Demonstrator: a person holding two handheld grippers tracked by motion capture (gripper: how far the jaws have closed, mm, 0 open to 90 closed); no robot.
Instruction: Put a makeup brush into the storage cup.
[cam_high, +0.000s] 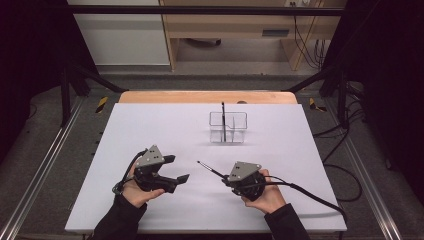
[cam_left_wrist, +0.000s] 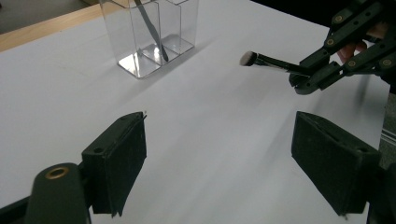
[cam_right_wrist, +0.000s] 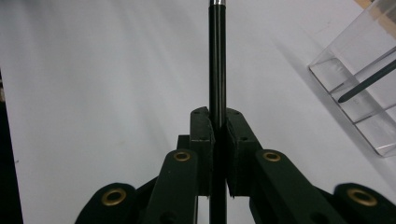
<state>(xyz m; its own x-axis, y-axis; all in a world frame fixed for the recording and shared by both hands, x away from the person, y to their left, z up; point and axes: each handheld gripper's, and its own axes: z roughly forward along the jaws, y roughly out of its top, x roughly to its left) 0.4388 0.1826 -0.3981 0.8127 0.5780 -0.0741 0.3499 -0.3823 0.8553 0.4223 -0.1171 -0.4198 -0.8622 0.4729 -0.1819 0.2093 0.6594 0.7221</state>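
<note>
Left hand-held gripper (cam_high: 180, 168) sits released over the white bench (cam_high: 150, 125), jaws wide with nothing between them, while to its right the right hand-held gripper (cam_high: 226, 178) is clenched on a thin black brush (cam_high: 210, 170), tip angled toward the clear organizer (cam_high: 228, 127) standing beyond both.

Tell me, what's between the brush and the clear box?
Nothing. In the high view, only bare white table lies between the brush, shut in the right gripper, and the clear box.

High view overhead, gripper views close, sharing organizer (cam_high: 228, 127)
</note>
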